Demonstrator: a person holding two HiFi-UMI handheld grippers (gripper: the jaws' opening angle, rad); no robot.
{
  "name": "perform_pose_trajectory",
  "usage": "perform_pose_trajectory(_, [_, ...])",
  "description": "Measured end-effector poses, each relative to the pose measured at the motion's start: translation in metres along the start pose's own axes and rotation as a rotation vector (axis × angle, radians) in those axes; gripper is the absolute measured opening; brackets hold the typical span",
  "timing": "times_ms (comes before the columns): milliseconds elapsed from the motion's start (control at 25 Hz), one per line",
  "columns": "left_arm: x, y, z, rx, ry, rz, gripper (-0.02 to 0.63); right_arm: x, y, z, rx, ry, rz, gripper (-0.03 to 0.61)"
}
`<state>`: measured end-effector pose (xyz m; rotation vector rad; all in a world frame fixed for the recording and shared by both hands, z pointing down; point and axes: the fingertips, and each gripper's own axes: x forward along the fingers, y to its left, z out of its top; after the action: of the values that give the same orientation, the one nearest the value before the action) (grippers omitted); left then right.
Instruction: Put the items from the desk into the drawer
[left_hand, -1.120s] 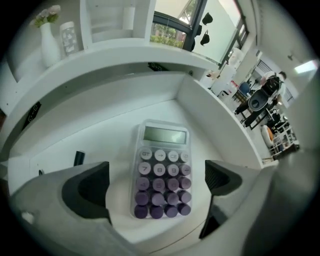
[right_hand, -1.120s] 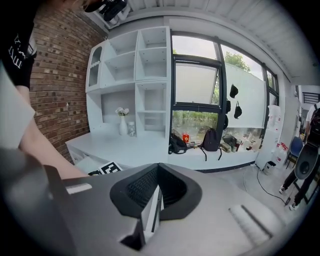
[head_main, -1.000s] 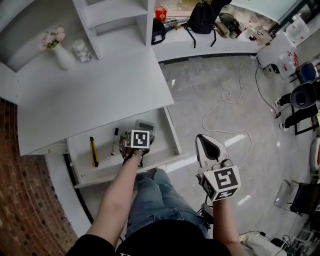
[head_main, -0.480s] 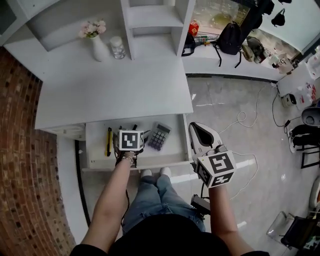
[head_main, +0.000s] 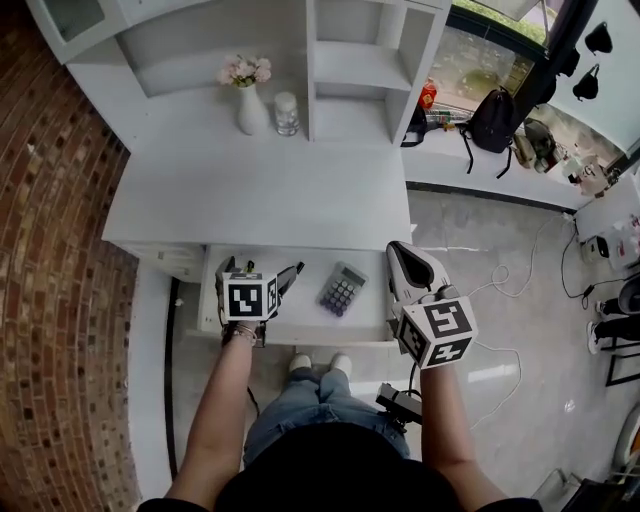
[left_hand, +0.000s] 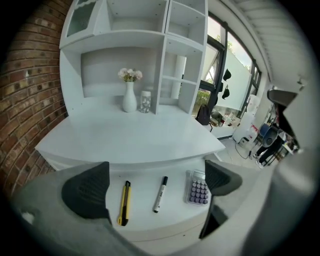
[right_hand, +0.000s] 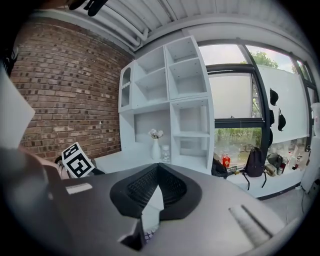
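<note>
Jaws of the left gripper (left_hand: 155, 184) stand wide apart and grip nothing; both dark pads (left_hand: 87, 190) are bare. The gripper hangs over the open drawer (head_main: 305, 318), pointing toward the back of the desk (head_main: 260, 195).

Three items lie side by side on the drawer floor, seen past the jaws in the left gripper view:
- Yellow utility knife (left_hand: 124, 202): just beside the left pad, lengthwise front to back.
- Marker (left_hand: 160, 194): about midway between the pads, black cap toward the desk.
- Calculator (left_hand: 198, 188): just beside the right pad, purple keys up.

None of the three appears to touch the pads.

The right gripper (right_hand: 156, 186) has its jaws pressed together with nothing between them. In the head view it sits at the drawer's right end, just beside the calculator.

The desk top above the drawer carries only a white vase (head_main: 247, 110) with flowers and a glass jar (head_main: 287, 113), both well apart from the grippers, against the shelf unit. A brick wall (head_main: 60, 250) flanks the desk's left side.
</note>
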<state>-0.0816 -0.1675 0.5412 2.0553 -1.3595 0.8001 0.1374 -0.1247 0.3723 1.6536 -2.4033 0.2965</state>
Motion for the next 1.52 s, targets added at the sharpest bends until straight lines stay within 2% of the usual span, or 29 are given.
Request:
perform_pose_trajectory(160, [-0.029,0.021,0.029,-0.006,-0.108,0.002,0.606,0.003,0.008,0.016,-0.018,-0.032,-0.001,0.006])
perform_pose_trajectory(400, [-0.081,0.044,0.1,0.008,-0.322,0.014,0.606,0.002,0.015,0.059,-0.075,-0.113,-0.019,0.006])
perform_pose_trajectory(520, [-0.112,0.045,0.137,0.045,-0.436,0.031,0.606,-0.003,0.013,0.08,-0.095,-0.153,-0.033,0.005])
perform_pose_trajectory(640, [-0.148,0.041,0.171,0.115,-0.56,0.051,0.596,-0.011,0.011,0.103,-0.111,-0.2,-0.043,0.006])
perform_pose_trajectory(680, [-0.161,0.038,0.182,0.138,-0.611,0.058,0.558,-0.014,0.01,0.111,-0.119,-0.218,-0.048,0.006])
perform_pose_trajectory(720, [-0.176,0.036,0.192,0.157,-0.666,0.063,0.485,-0.017,0.01,0.119,-0.128,-0.236,-0.053,0.006])
perform_pose_trajectory(880, [-0.231,0.029,0.222,0.206,-0.863,0.106,0.16,-0.03,0.007,0.145,-0.17,-0.29,-0.078,0.005])
perform_pose_trajectory(920, [-0.243,0.028,0.228,0.219,-0.903,0.122,0.043,-0.033,0.006,0.15,-0.179,-0.299,-0.084,0.005])
perform_pose_trajectory(960, [-0.253,0.026,0.233,0.236,-0.935,0.132,-0.002,-0.036,0.005,0.155,-0.185,-0.308,-0.09,0.005])
perform_pose_trajectory(1240, [-0.301,0.004,0.258,0.319,-1.069,0.099,-0.002,-0.046,-0.001,0.182,-0.212,-0.357,-0.127,0.005])
perform_pose_trajectory(1520, [-0.309,-0.001,0.265,0.331,-1.08,0.058,-0.002,-0.054,0.005,0.207,-0.248,-0.429,-0.15,0.005])
